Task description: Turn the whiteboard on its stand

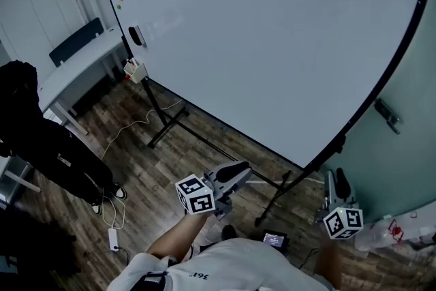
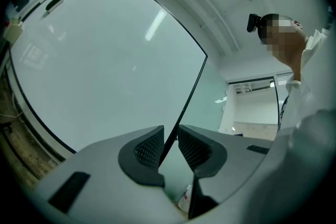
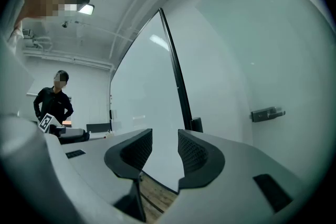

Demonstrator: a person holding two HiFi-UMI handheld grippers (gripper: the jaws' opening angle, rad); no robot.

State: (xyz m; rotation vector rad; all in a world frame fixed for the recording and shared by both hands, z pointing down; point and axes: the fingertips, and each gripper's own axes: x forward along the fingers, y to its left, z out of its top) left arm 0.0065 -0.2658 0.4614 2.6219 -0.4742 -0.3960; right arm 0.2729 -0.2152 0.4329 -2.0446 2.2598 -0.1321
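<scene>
The big whiteboard (image 1: 272,31) stands on its black stand (image 1: 167,123) and fills the upper head view. My left gripper (image 1: 235,172) hovers below the board's bottom edge, apart from it. In the left gripper view its jaws (image 2: 169,140) stand slightly apart with nothing between them, and the board's (image 2: 105,60) black side frame shows beyond the gap. My right gripper (image 1: 338,182) is near the board's lower right corner, beside the stand's upright. It (image 3: 164,145) is open and empty, facing the board's (image 3: 142,92) edge.
At the left are a white table (image 1: 75,68) and a person in dark clothes (image 1: 41,140). A cable with a power strip (image 1: 114,238) and a small screen device (image 1: 274,239) lie on the wooden floor. A metal bracket (image 1: 386,114) sits on the right wall.
</scene>
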